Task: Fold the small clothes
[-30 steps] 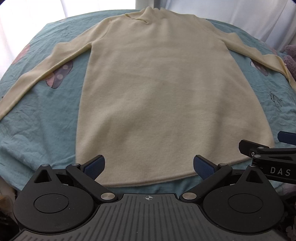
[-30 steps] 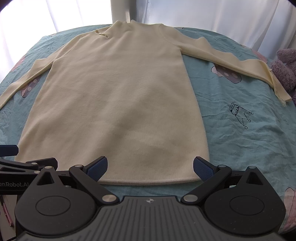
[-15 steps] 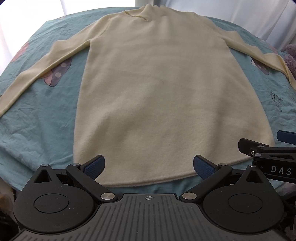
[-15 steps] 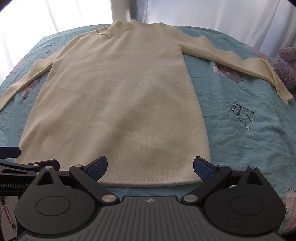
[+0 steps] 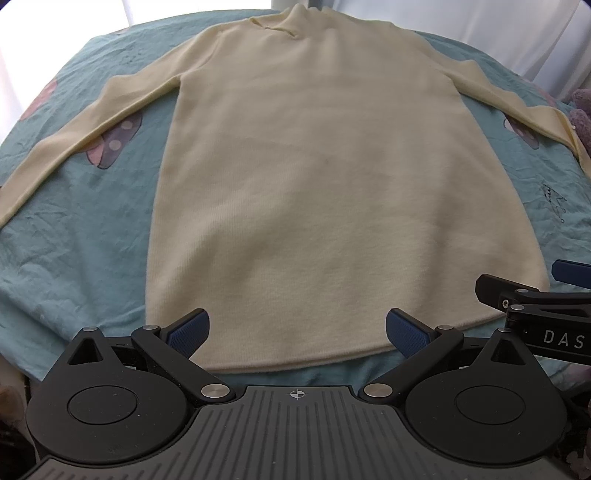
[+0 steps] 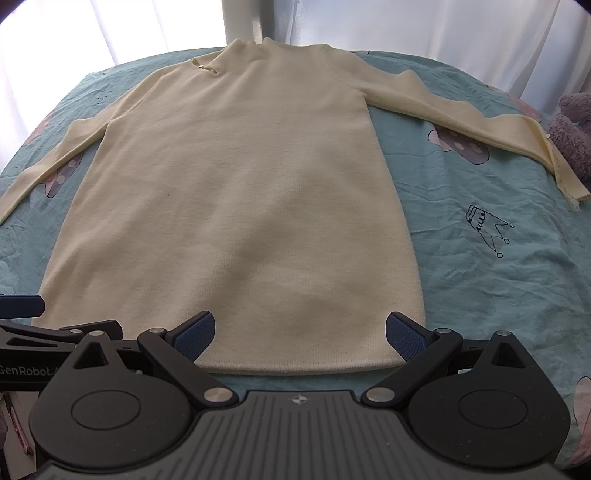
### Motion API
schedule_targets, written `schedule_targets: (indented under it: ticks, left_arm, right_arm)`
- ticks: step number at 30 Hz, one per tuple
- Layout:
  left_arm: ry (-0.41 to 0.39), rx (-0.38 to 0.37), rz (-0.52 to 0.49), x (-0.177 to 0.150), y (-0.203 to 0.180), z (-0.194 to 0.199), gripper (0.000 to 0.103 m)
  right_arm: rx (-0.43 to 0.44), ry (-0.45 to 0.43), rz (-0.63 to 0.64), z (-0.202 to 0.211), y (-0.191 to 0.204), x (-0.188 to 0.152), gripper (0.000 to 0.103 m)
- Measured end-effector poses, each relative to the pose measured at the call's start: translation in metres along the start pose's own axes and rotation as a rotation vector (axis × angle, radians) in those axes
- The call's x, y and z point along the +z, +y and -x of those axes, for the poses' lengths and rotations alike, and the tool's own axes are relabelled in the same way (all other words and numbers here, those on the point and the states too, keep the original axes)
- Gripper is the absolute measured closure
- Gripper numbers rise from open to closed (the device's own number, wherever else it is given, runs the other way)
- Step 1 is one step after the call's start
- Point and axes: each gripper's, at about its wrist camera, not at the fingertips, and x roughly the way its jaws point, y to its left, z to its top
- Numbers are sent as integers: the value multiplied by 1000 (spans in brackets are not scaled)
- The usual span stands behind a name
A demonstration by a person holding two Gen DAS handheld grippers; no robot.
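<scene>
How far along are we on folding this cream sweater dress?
Done: the cream sweater dress lies flat on the teal sheet, both sleeves spread out. In hand: nothing; the left tongs and right tongs are open near the hem. Left: every fold, sleeves and body.

Sweater (image 5: 325, 177) flat on bedsheet (image 5: 74, 243), sleeves spread, plush toy (image 6: 572, 129) right

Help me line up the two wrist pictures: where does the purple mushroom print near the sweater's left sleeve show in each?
Left wrist view: the mushroom print sits left of centre, below the sleeve.
Right wrist view: the mushroom print lies at the far left, partly under the sleeve.
Shared landmark: the sweater's collar at the top.
</scene>
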Motion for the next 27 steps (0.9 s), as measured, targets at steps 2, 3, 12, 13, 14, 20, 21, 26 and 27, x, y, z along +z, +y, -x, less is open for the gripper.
schedule_targets:
  ticks: [2,3,12,13,14,20,21,26,27]
  left_arm:
    - [1,-1,0,0,0,0,0]
    - [2,-1,0,1,0,-1,0]
    - [4,1,5,1,-1,-2,0]
    - [3,1,5,1,-1,-2,0]
    - [4,1,5,1,-1,-2,0]
    - [9,4,8,3,-1,-3,0]
    - [9,4,9,3,-1,-4,0]
    - [15,2,12,5,-1,-6,0]
    - [15,3,12,5,-1,-6,0]
  right_arm:
    - [2,0,-1,0,0,0,4]
    - [2,-1,-2,0,0,0,4]
    - [10,-2,-5,-1,-2,1,4]
    - [12,-3,-5,-1,-2,1,4]
    - [14,-3,-6,-1,-3,2,4]
    - [25,-5,-15,-3,-4,4,4]
    - [26,-8,-15,-3,-4,4,4]
    - [44,-10,-17,-5,-6,5,4]
    - [45,-11,-16,-5,-6,5,4]
